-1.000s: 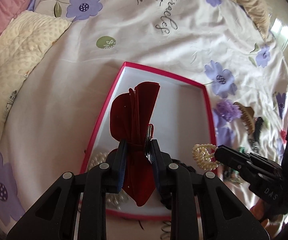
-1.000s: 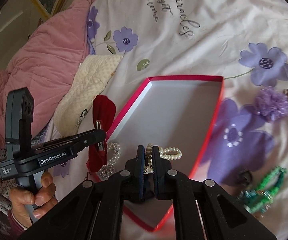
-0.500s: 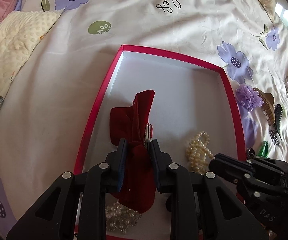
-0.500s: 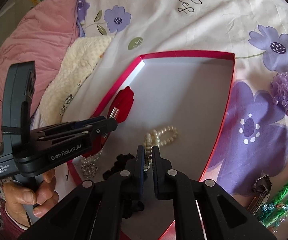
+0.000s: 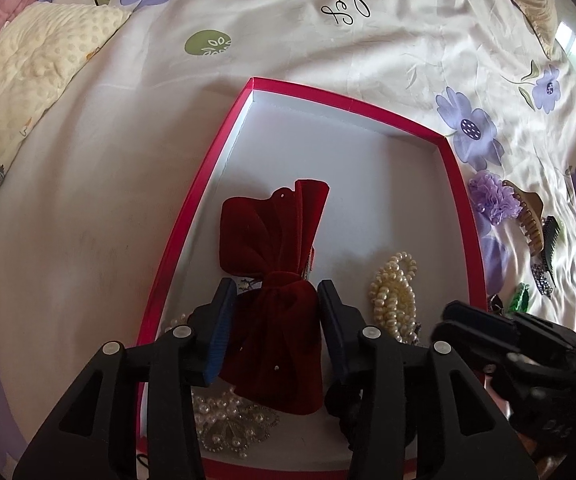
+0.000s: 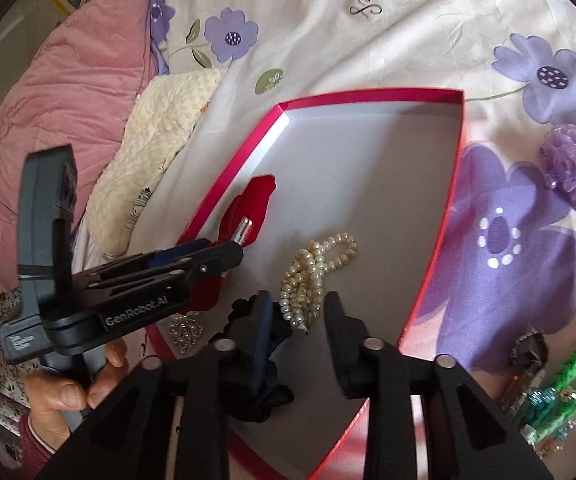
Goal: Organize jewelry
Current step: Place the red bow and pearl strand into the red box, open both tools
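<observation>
Both grippers have just been opening: left gripper point(image 5: 274, 312) straddles the dark red velvet bow point(image 5: 276, 280) lying at the red-rimmed white box's point(image 5: 351, 100) 7 o'clock; right gripper point(image 6: 293, 320) brackets the cream pearl bracelet point(image 6: 315, 268), released. Lift straight up, pads clear, so nothing snags

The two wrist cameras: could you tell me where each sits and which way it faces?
Left wrist: on the left gripper, angled steeply down into the red box; its open fingers flank the red velvet bow.
Right wrist: on the right gripper, looking down at the pearl bracelet; a hand shows.
Shared: box, bow, bracelet, purple flower scrunchie.
</observation>
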`<state>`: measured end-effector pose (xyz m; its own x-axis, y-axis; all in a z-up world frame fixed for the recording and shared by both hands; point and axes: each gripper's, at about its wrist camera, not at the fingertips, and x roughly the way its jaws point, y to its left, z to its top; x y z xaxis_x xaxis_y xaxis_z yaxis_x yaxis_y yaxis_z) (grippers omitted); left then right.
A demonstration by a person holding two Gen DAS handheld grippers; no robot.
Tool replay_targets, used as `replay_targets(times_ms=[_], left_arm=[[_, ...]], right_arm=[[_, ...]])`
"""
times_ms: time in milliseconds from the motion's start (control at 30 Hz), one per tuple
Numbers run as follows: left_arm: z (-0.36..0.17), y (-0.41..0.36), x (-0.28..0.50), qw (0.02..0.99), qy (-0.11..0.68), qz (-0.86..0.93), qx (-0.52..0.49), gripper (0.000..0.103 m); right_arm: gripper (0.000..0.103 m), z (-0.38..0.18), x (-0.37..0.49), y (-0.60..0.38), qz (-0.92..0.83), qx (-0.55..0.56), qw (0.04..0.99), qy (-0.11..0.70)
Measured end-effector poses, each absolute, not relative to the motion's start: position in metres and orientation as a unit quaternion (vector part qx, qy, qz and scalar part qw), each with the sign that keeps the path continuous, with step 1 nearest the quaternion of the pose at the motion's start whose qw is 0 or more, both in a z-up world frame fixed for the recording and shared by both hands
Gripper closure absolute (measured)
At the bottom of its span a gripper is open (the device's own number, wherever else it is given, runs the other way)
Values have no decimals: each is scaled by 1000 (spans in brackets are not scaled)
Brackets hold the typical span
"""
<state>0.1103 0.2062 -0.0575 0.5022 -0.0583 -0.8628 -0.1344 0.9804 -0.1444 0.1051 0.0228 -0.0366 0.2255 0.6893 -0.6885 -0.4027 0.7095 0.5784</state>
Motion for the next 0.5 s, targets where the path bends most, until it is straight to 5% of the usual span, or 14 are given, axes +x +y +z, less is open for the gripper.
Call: replay_targets(times_ms=[200, 500], left_arm=[[-48, 203, 101, 864, 492, 26, -104, 38], [-42, 190, 88, 866, 489, 22, -103, 38]], right_arm=[[59, -15, 97, 0, 349, 160, 785, 487], [56, -15, 87, -58, 311, 191, 796, 483]])
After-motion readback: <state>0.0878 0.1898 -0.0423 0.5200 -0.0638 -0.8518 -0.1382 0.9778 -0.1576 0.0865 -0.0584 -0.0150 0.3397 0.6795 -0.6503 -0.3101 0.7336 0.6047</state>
